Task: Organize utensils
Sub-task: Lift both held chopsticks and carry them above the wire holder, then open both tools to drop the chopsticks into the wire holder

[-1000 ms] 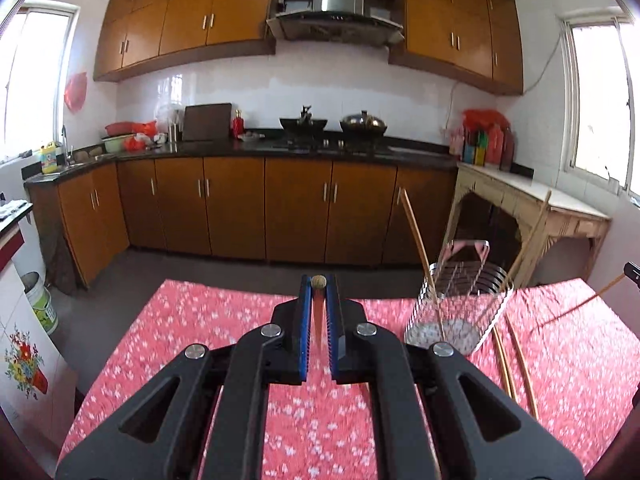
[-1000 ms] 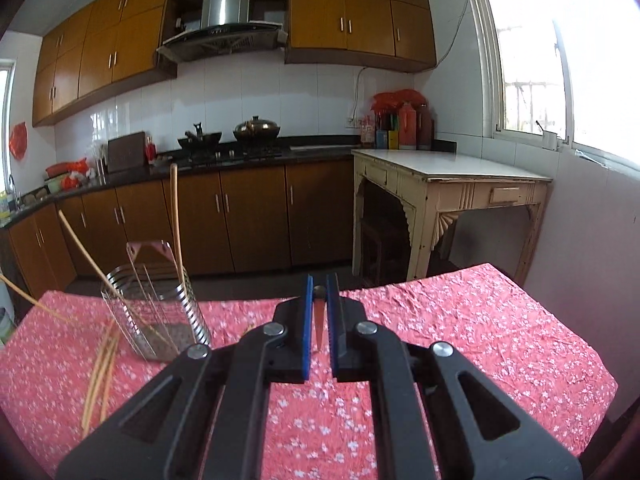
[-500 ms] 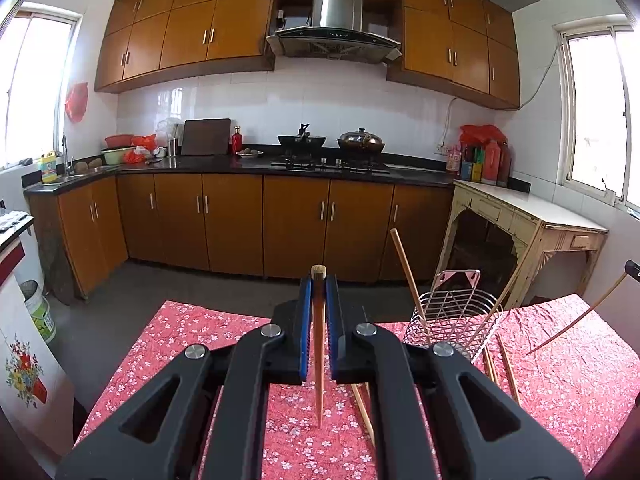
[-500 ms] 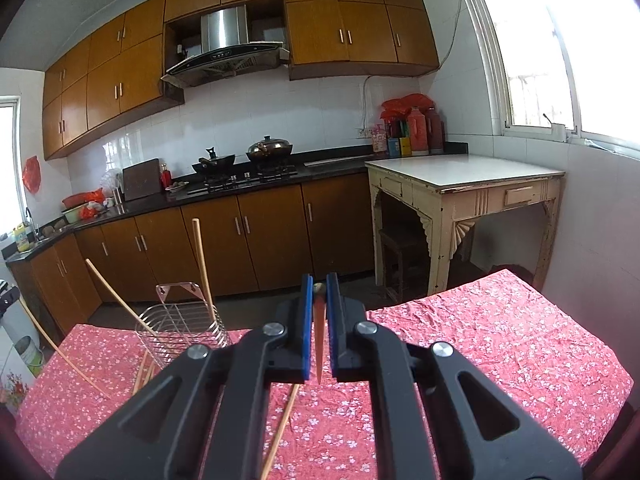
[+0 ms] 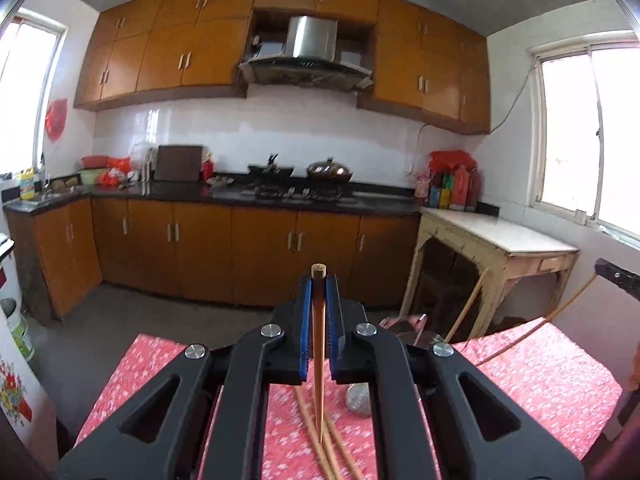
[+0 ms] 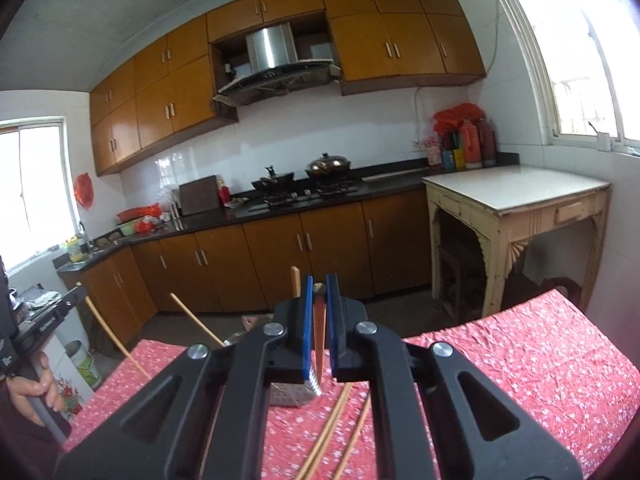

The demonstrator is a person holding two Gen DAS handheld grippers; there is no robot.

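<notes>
Both wrist cameras sit close above the red tablecloth [image 5: 552, 372], looking along their fingers toward the far kitchen counter [image 6: 304, 208]. Both views share the stove [image 5: 296, 192] and cabinets.

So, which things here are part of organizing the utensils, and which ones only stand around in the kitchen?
Part of the job:
- left gripper, shut on a chopstick
- right gripper, shut on another chopstick
- loose chopsticks on the red tablecloth
- wire basket

Just standing about:
- wok on the stove
- cutting board
- side table
</notes>
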